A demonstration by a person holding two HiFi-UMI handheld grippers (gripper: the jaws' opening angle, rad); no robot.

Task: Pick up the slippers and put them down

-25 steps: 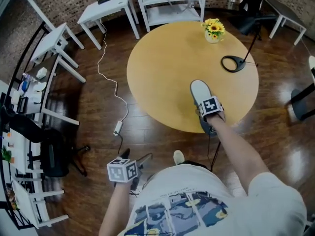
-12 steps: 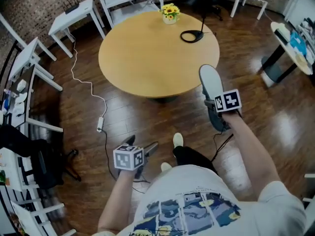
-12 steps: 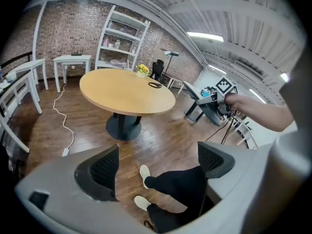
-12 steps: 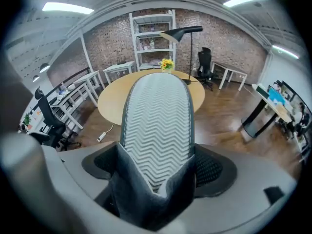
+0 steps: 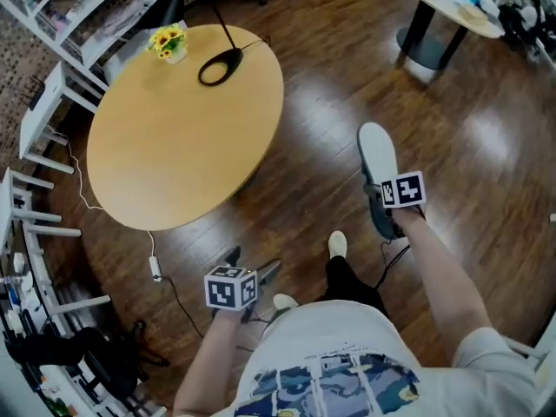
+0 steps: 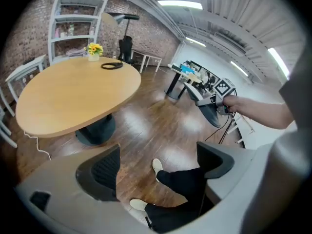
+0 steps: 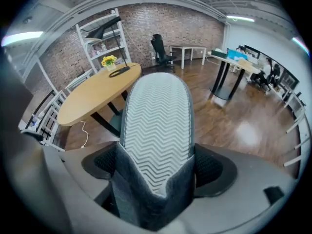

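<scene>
A grey slipper [image 5: 376, 159] with a pale zigzag sole [image 7: 157, 121] hangs over the wooden floor, right of the round table [image 5: 130, 163]. My right gripper [image 5: 383, 208] is shut on its dark fabric end, and the sole fills the right gripper view between the pads. The left gripper view shows that same slipper [image 6: 213, 115] to my right, in front of a far desk. My left gripper [image 5: 253, 274] hangs low near my legs, its jaws wide apart with nothing between them [image 6: 157, 165]. I see no second slipper.
On the round yellow table stand a pot of yellow flowers [image 5: 168, 43] and a black lamp base [image 5: 219, 66]. A white cable with an adapter [image 5: 155, 268] lies on the floor at the left. My feet [image 5: 337, 245] stand on the floor. Another desk [image 5: 439, 11] stands at the back right.
The slipper has left the tabletop and now hangs over the floor to the table's right. The whole view has swung right, and the left gripper has moved along with the body.
</scene>
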